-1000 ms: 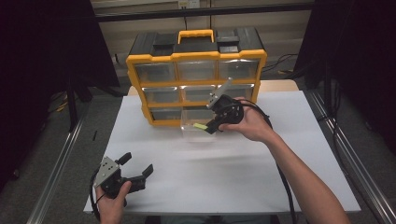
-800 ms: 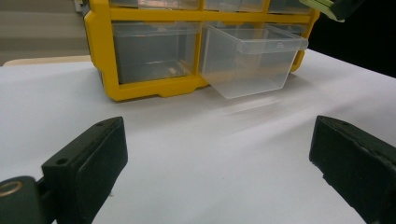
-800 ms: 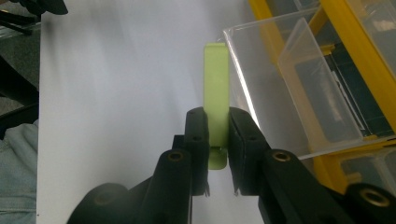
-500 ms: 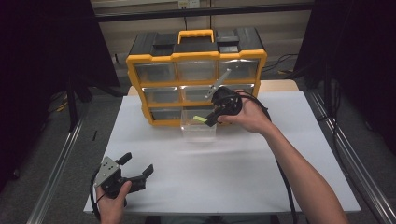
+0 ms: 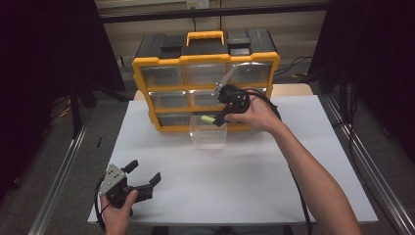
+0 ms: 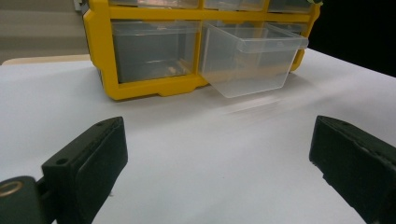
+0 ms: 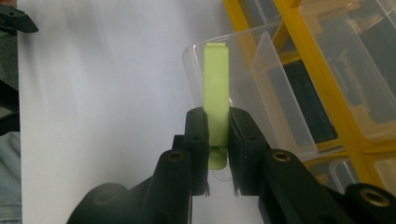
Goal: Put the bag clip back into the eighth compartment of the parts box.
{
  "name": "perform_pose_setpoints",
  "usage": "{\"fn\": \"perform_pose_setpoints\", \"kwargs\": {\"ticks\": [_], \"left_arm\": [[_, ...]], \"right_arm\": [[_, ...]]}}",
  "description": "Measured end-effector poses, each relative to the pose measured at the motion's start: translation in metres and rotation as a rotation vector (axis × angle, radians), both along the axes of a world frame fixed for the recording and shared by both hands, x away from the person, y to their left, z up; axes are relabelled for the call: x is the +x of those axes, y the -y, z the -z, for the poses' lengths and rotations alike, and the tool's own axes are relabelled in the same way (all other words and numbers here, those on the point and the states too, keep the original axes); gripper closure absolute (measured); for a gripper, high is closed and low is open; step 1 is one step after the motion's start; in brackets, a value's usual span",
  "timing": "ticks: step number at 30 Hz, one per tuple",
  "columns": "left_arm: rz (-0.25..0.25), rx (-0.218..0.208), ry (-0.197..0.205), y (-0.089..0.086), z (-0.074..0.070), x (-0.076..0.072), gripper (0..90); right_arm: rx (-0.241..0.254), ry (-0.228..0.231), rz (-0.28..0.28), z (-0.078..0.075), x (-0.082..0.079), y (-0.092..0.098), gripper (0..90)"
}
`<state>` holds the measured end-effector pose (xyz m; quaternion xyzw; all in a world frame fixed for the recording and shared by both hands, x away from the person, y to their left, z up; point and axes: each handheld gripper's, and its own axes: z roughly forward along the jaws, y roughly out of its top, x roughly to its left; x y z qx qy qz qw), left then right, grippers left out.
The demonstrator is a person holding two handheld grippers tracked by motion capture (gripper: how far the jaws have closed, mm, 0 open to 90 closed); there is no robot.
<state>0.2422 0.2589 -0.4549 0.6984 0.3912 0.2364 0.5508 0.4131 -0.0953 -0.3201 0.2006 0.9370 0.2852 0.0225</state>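
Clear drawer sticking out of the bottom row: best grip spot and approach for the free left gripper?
Grip the clear drawer's front lip, the flared rim along its top edge, coming from the table side, jaws above and below it. The lip juts out free; the rear sits in the yellow organizer. The left gripper is open.

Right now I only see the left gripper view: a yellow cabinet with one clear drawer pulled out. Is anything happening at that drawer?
Observer: Yes. The right hand-held gripper hangs over the clear drawer.
Operator: Is it carrying something?
Observer: A flat light-green piece, clamped between its jaws.
Operator: Is the piece inside the drawer already?
Observer: Not yet; in the right gripper view it sticks out above the drawer's open top.
Operator: And the gripper I'm looking through?
Observer: The left hand-held gripper sits open near the table's front left corner, holding nothing.
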Motion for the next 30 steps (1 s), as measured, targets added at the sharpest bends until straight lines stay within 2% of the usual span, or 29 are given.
{"fn": "perform_pose_setpoints", "kwargs": {"ticks": [1,3,5,6,7,11,12,14,15,16,17,20,22,23,26,30], "left_arm": [[0.0,0.0,0.0,0.0,0.0,0.0,4.5],[0.001,0.005,0.0,0.0,0.0,0.0,4.5],[0.003,0.002,0.003,0.0,-0.001,0.0,4.5],[0.001,-0.018,0.005,0.0,0.0,0.0,4.5],[-0.006,-0.016,0.001,0.0,0.0,0.0,4.5],[-0.004,-0.005,0.0,-0.001,0.0,0.0,4.5],[-0.009,-0.018,0.0,0.0,0.0,0.0,4.5],[-0.001,-0.006,0.001,-0.001,0.0,0.0,4.5],[-0.008,-0.017,0.001,0.0,0.0,0.0,4.5],[-0.004,-0.003,0.001,-0.001,0.0,0.0,4.5],[-0.004,-0.004,-0.001,-0.001,0.0,0.0,4.5],[0.001,-0.002,-0.004,0.0,0.0,0.001,4.5],[0.0,-0.002,0.001,0.0,0.0,0.0,4.5],[-0.004,-0.002,0.001,-0.001,0.0,0.0,4.5],[-0.004,-0.004,0.0,-0.001,0.0,0.0,4.5],[-0.002,-0.002,0.001,-0.001,0.0,0.0,4.5]], "right_arm": [[0.008,0.009,-0.004,0.0,0.003,0.0,78.4],[0.014,-0.005,0.003,0.0,0.008,-0.001,78.4],[0.004,-0.01,0.01,0.0,0.012,-0.002,78.4],[0.011,-0.01,0.02,-0.001,0.013,-0.003,78.4],[0.011,-0.01,0.016,-0.001,0.014,-0.004,78.4],[-0.022,-0.019,0.028,0.001,0.018,-0.007,78.4],[-0.025,-0.021,0.04,0.002,0.019,-0.009,78.4],[-0.031,-0.022,0.039,0.004,0.021,-0.01,78.4],[-0.039,-0.02,0.032,0.004,0.022,-0.01,78.4],[-0.039,-0.019,0.047,0.005,0.022,-0.011,78.4],[-0.04,-0.012,0.035,0.005,0.023,-0.011,78.4],[-0.066,-0.021,0.05,0.007,0.027,-0.011,78.4],[-0.061,-0.025,0.062,0.007,0.028,-0.011,78.4],[-0.06,-0.023,0.05,0.008,0.03,-0.011,78.4],[-0.073,-0.04,0.064,0.01,0.031,-0.013,78.4],[-0.085,-0.039,0.072,0.013,0.034,-0.015,78.4]]}}
